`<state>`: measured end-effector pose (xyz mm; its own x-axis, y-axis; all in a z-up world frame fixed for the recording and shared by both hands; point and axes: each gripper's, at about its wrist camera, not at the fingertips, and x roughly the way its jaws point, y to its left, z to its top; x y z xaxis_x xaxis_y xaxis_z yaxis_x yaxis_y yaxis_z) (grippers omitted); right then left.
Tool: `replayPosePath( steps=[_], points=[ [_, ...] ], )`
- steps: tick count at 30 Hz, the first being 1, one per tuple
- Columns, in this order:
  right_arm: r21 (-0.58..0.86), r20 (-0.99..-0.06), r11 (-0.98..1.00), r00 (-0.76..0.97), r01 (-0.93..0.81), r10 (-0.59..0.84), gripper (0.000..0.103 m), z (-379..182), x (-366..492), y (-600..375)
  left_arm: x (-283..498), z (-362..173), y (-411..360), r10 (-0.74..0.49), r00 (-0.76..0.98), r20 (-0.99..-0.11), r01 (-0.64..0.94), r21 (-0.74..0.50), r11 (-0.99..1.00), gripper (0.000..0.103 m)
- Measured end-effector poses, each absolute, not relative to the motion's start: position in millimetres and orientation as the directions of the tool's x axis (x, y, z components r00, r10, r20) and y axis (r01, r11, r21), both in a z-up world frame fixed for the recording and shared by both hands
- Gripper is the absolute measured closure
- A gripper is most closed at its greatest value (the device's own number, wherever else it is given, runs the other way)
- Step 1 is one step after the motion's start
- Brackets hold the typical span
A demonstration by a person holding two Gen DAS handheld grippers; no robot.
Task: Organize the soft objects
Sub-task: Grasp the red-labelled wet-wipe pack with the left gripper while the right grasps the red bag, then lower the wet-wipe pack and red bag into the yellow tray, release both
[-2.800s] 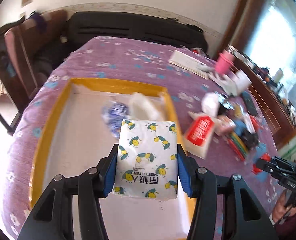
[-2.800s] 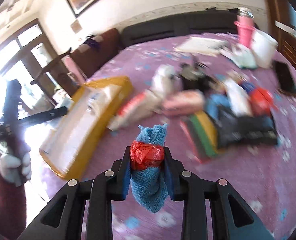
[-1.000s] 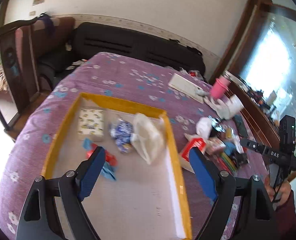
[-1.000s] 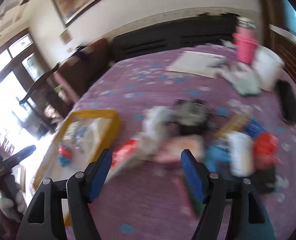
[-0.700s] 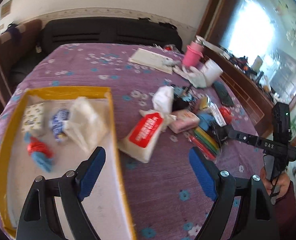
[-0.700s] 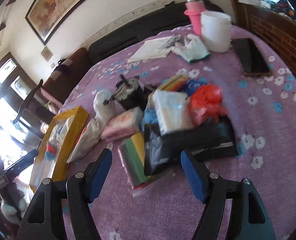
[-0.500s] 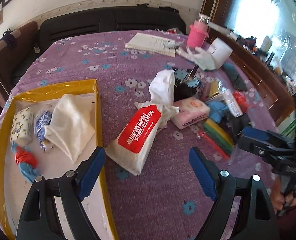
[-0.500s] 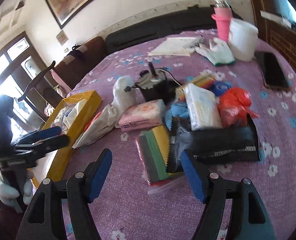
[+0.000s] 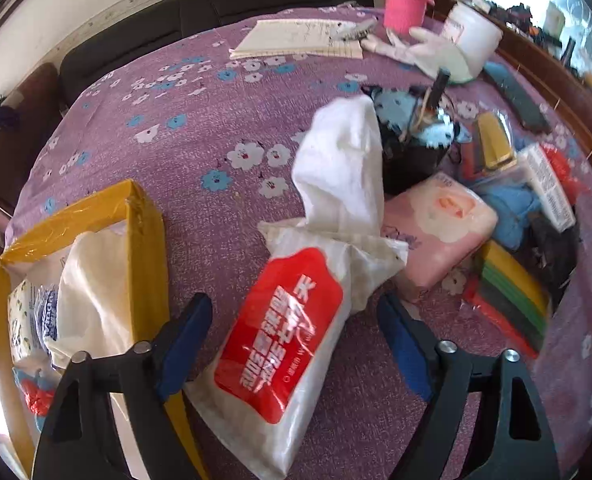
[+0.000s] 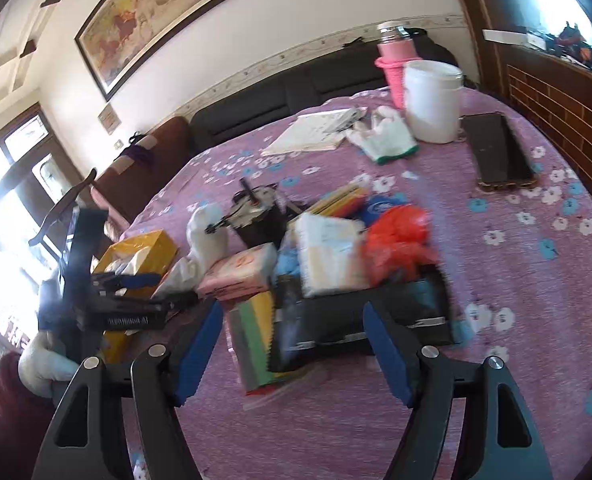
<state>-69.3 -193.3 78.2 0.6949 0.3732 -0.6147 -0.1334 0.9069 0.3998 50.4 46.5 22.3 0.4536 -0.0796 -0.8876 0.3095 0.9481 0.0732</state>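
The left gripper hangs over a white bag w/ a red label. Its jaws are closing; the bag sits between the blue pads but they don't press on it. The bag lies on the purple flower cloth, just right of the yellow box. In the box: a white cloth, a blue & white pack and a red lump on the near left. A pink tissue pack lies right of the bag, touching it.

The right gripper is wide open w/ nothing in it. It's above a black bag & a stack of colored cloths. A red plastic bag sits farther back. A gloved hand is at the near left.
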Motion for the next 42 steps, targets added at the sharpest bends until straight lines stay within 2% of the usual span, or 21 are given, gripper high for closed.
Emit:
replayPosePath(
  steps=[1, 4, 14, 18, 22, 25, 27, 29, 35, 38, 41, 42],
  points=[
    [0.403, -0.613, 0.907, 0.699, -0.125, 0.369, 0.026, 79.1, -69.3, -196.9, 47.9, 20.9, 44.3, -0.066, 0.457, -0.887, 0.311, 0.090, 0.946, 0.047],
    [0.409, -0.607, 0.909, 0.719, -0.081, 0.337, 0.024, 81.1, -72.8, -215.8, 35.6, 28.7, 44.1, -0.088, 0.492, -0.866, 0.314, 0.082, 0.946, 0.053],
    [0.436, -0.663, 0.897, 0.697, 0.064, 0.273, 0.023, 62.2, -77.4, -259.2, -40.0, 89.4, 82.6, -0.354, 0.564, -0.746, 0.331, -0.189, 0.924, 0.052],
    [0.423, -0.667, 0.904, 0.696, 0.061, 0.265, 0.023, 65.0, -66.0, -253.6, -58.0, 93.6, 101.7, -0.402, 0.567, -0.719, 0.314, -0.263, 0.912, 0.052],
    [0.325, -0.681, 0.944, 0.706, 0.053, 0.195, 0.023, 75.9, -36.9, -236.9, -70.7, 93.7, 118.6, -0.402, 0.579, -0.709, 0.280, -0.290, 0.915, 0.052],
    [0.237, -0.715, 0.970, 0.686, 0.053, 0.137, 0.032, 73.3, -15.9, -220.4, -76.0, 93.2, 131.5, -0.389, 0.593, -0.705, 0.252, -0.296, 0.921, 0.052],
    [0.161, -0.760, 0.985, 0.644, 0.055, 0.088, 0.050, 63.0, 0.5, -208.1, -78.3, 92.9, 140.9, -0.380, 0.601, -0.703, 0.230, -0.303, 0.925, 0.052],
    [0.143, -0.780, 0.988, 0.621, 0.052, 0.080, 0.063, 54.0, 8.8, -204.1, -79.2, 92.7, 152.2, -0.372, 0.609, -0.701, 0.204, -0.314, 0.927, 0.052],
    [0.196, -0.740, 0.977, 0.666, 0.081, 0.093, 0.066, 66.5, -7.4, -214.8, -85.6, 92.3, 188.9, -0.366, 0.638, -0.677, 0.146, -0.361, 0.921, 0.052],
    [0.188, -0.703, 0.977, 0.708, 0.101, 0.062, 0.066, 87.9, -23.8, -218.1, -91.9, 94.2, 211.4, -0.381, 0.659, -0.649, 0.131, -0.400, 0.907, 0.060],
    [0.193, -0.657, 0.978, 0.750, 0.076, 0.072, 0.066, 114.0, -40.3, -212.0, -98.6, 94.5, 229.1, -0.397, 0.671, -0.626, 0.126, -0.431, 0.894, 0.076],
    [0.198, -0.642, 0.978, 0.762, 0.062, 0.081, 0.066, 122.2, -44.4, -208.1, -101.0, 94.0, 235.0, -0.402, 0.674, -0.619, 0.125, -0.441, 0.889, 0.085]
  ],
)
